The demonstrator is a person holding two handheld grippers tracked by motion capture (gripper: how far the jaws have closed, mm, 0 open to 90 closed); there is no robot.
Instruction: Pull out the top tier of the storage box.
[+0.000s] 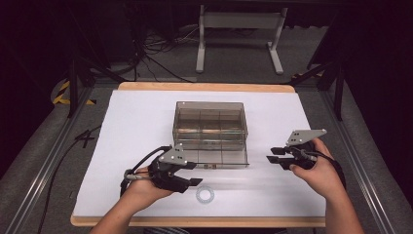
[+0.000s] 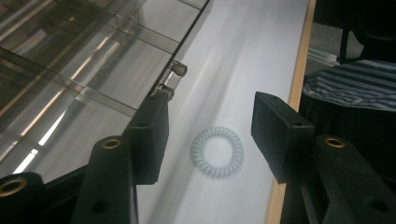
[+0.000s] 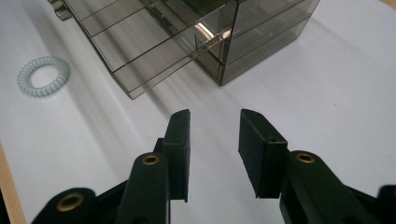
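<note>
A smoky clear plastic drawer box (image 1: 210, 122) stands mid-table on the white mat (image 1: 131, 126), its bottom drawer (image 1: 221, 157) pulled out toward me. A pale spiral hair tie (image 1: 205, 195) lies flat on the mat in front of the drawer. My left gripper (image 1: 196, 174) hovers just left of the tie, jaws open, nothing between them. In the left gripper view the tie (image 2: 217, 151) lies on the mat beyond the open jaws, beside the drawer's handle (image 2: 173, 79). My right gripper (image 1: 271, 155) is open to the right of the drawer, holding nothing. The right gripper view has the drawer (image 3: 140, 42) and the tie (image 3: 43, 76).
The wooden table edge (image 1: 195, 222) runs close behind the hair tie. A striped garment (image 2: 345, 86) lies past that edge in the left gripper view. Cables and a white table frame (image 1: 238, 34) sit on the floor beyond the table.
</note>
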